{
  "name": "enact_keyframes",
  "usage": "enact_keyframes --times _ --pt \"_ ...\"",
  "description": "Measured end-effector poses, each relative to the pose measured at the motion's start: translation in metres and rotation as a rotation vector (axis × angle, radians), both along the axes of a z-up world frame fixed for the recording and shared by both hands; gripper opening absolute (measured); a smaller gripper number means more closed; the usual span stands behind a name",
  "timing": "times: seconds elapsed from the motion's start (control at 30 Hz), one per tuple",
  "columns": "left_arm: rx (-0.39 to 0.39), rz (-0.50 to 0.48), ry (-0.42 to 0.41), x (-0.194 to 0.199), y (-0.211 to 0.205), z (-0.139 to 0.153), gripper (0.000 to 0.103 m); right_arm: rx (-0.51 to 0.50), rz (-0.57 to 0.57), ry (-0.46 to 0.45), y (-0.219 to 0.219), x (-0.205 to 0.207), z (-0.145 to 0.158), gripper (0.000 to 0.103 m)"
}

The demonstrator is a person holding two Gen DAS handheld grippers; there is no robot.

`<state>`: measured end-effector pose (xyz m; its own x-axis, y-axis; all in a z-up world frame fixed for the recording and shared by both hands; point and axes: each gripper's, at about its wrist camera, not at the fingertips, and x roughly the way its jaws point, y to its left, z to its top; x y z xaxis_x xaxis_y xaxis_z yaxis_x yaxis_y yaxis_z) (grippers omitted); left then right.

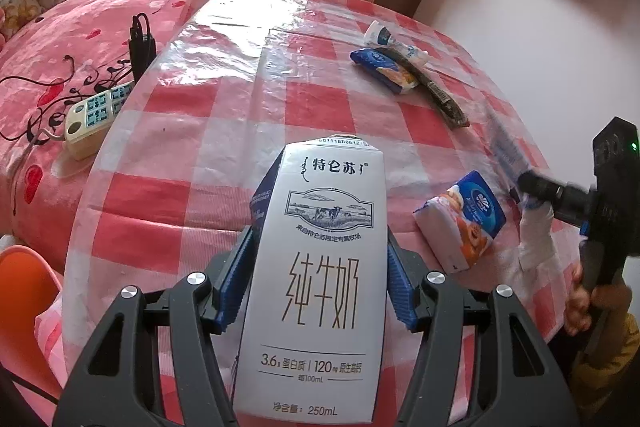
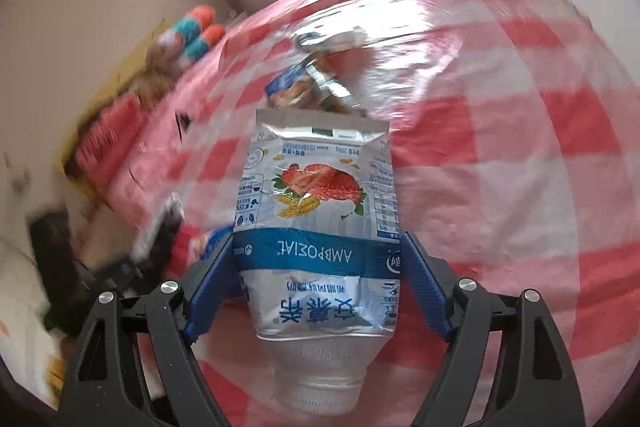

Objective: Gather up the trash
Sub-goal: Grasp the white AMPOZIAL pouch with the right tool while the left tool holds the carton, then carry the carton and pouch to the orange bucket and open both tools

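The left gripper point(image 1: 318, 263) is clamping a white milk carton point(image 1: 320, 267) between its blue ribbed pads point(image 1: 236, 279), one on each side wall. The carton is showing "特仑苏" at the top, a drawing of cows in a field, large gold characters "纯牛奶", then "3.6g 蛋白质 | 120mg 原生高钙", "每100mL" and "净含量: 250mL"; a printed code is running along its top fold.

The right gripper point(image 2: 318, 267) is holding a crumpled yogurt pouch point(image 2: 320, 211) with its white screw cap toward the camera, so the print is reading upside down. Both pads point(image 2: 424, 291) are lying against the blue band that says "AMBROSIAL"; the jaws are standing fairly wide around it. Below the band the blue characters "安慕希" are showing, and above it a picture of strawberries and grain. The nutrition table on the side is too small to read.

Beyond both grippers the red-and-white checked tablecloth point(image 1: 192, 163) is lying under clear plastic. On it, in the left view, a blue and white snack packet point(image 1: 464, 219) is sitting just right of the carton, and farther off a second blue packet point(image 1: 384, 69), a white tube point(image 1: 394, 41) and a dark wrapper point(image 1: 440, 95) are lying together. The right view is blurred, and that far trash is showing there only as smears.
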<state>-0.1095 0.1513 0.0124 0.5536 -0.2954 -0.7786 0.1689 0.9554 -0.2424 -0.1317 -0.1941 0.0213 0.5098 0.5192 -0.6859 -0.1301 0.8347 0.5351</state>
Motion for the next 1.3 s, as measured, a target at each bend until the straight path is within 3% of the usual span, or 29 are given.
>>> enact_keyframes --times 0.13,0.27,0.37,0.5,0.67,0.97,1.1,1.3 --pt "-0.008 -0.004 -0.002 0.000 0.001 0.000 0.061 0.241 -0.130 0.062 -0.047 0.000 -0.010 0.079" --pt "-0.011 -0.004 -0.004 -0.001 0.001 -0.001 0.061 0.256 -0.249 0.048 -0.079 -0.009 -0.009 0.081" --pt "-0.009 -0.004 -0.005 -0.001 0.001 -0.001 0.061 0.189 -0.295 0.026 -0.092 -0.015 -0.004 0.081" --pt "-0.005 -0.004 -0.002 -0.001 0.002 -0.001 0.061 -0.015 -0.346 -0.001 -0.090 -0.021 0.008 0.085" --pt "0.008 -0.003 -0.004 -0.001 0.000 0.000 0.061 -0.067 -0.373 0.003 -0.094 -0.026 0.010 0.086" --pt "0.027 -0.003 -0.008 -0.002 -0.003 0.000 0.061 -0.279 -0.323 -0.029 -0.070 -0.023 0.005 0.096" --pt "0.033 -0.002 -0.011 -0.002 -0.005 0.000 0.061 -0.329 -0.295 -0.036 -0.057 -0.022 0.001 0.099" --pt "0.031 -0.004 -0.011 -0.002 -0.004 0.000 0.061 -0.446 -0.216 -0.061 -0.024 -0.024 -0.004 0.094"
